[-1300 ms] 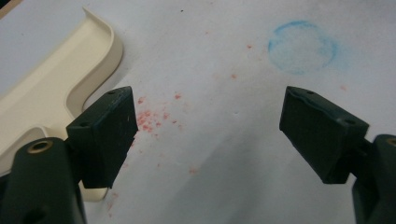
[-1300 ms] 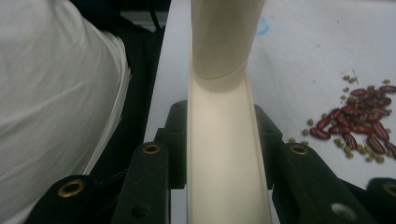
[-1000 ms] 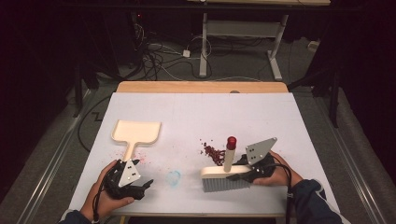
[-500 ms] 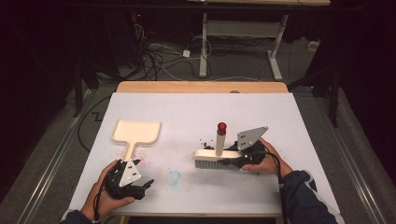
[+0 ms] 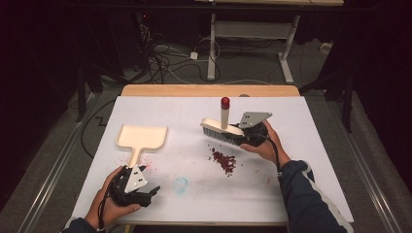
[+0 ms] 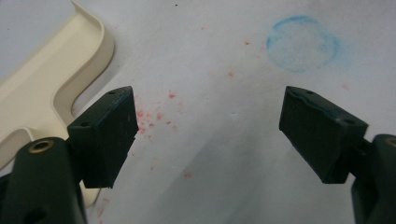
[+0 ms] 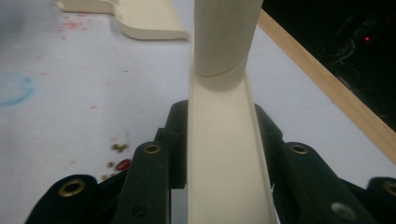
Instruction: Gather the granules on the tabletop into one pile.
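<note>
Above the far right of the bench [image 5: 311,194], the right tongs [image 5: 243,135] clamp the brush [image 5: 221,129], a light, stiff plastic tool best gripped across its rigid back, beyond the red crumbs [image 5: 223,160], while the left tongs [image 5: 145,194] rest wide open and empty beside the dustpan [image 5: 142,138].

We see a dark room around a brightly lit white surface [image 5: 311,160] with a wooden far edge. At the top centre stands a white-legged desk [image 5: 252,29], tangled cables [image 5: 165,58] on the grey floor [image 5: 63,145] at upper left.
</note>
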`<control>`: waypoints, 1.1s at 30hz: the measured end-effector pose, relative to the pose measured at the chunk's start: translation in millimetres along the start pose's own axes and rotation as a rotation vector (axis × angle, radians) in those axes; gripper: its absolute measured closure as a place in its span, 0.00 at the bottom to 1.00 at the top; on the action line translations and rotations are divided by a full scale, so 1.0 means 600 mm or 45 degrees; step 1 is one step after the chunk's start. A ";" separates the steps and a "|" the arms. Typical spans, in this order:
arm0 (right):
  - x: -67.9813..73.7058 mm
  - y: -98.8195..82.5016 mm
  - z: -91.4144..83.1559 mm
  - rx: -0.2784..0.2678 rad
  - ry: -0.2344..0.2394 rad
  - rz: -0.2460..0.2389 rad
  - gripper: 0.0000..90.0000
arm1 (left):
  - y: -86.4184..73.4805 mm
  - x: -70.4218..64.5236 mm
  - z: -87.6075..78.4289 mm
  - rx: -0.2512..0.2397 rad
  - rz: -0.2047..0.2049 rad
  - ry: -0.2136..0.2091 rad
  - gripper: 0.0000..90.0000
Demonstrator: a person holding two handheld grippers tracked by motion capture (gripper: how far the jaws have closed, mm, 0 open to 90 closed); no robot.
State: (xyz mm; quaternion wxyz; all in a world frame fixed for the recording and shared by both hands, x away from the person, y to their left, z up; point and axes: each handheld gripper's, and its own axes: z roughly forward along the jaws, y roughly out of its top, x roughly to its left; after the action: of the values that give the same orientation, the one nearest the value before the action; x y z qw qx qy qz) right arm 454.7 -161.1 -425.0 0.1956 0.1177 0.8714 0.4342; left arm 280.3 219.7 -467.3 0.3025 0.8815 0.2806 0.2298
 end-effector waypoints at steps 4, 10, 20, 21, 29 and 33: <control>-0.004 -0.011 0.023 0.007 -0.024 0.007 0.75 | -0.001 0.001 0.003 0.008 -0.002 -0.002 0.21; 0.003 -0.017 0.031 -0.013 0.065 0.000 0.75 | -0.001 0.001 0.002 0.009 -0.003 -0.002 0.21; 0.049 -0.036 -0.003 -0.031 0.249 -0.149 0.74 | 0.001 -0.003 0.005 0.008 0.007 0.001 0.21; 0.052 -0.039 -0.007 -0.032 0.260 -0.156 0.74 | 0.001 -0.003 0.005 0.009 0.009 0.000 0.21; 0.064 -0.053 -0.037 -0.042 0.314 -0.172 0.74 | 0.002 -0.004 0.005 0.017 0.022 -0.002 0.21; 0.065 -0.053 -0.042 -0.047 0.304 -0.165 0.74 | 0.001 -0.005 0.004 0.012 0.021 0.002 0.21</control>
State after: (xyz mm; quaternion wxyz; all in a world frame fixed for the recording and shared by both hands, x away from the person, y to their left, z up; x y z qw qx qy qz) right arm 407.4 -183.0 -446.1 0.1204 0.0052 0.8862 0.4473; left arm 280.0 216.5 -469.1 0.2962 0.8850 0.2746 0.2317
